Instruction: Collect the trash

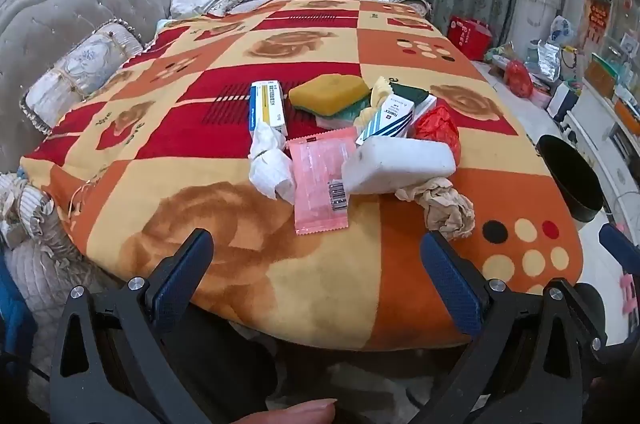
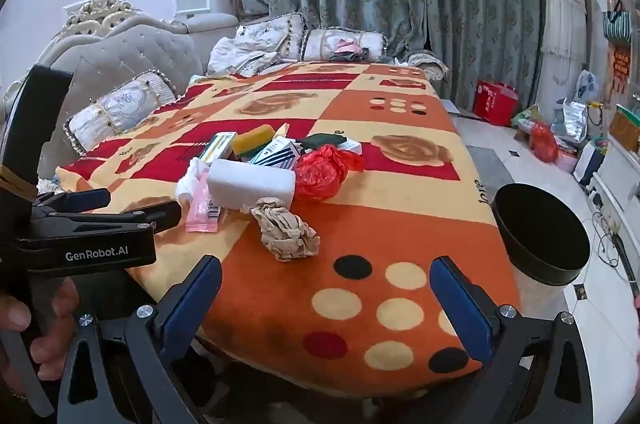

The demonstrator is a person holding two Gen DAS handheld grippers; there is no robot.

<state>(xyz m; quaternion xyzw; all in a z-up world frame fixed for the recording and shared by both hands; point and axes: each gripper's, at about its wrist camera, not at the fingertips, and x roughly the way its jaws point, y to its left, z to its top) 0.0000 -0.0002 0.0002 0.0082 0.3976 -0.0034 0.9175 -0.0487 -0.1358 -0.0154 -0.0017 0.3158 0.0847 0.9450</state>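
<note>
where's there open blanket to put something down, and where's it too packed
Free: the near strip between both open grippers, left and right, and the brown paper wad; also the far half of the blanket toward the pillows. Crowded: mid-blanket, around the white foam block.

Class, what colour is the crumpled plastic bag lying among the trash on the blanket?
Red plastic bag; the right wrist view shows it best.
</note>
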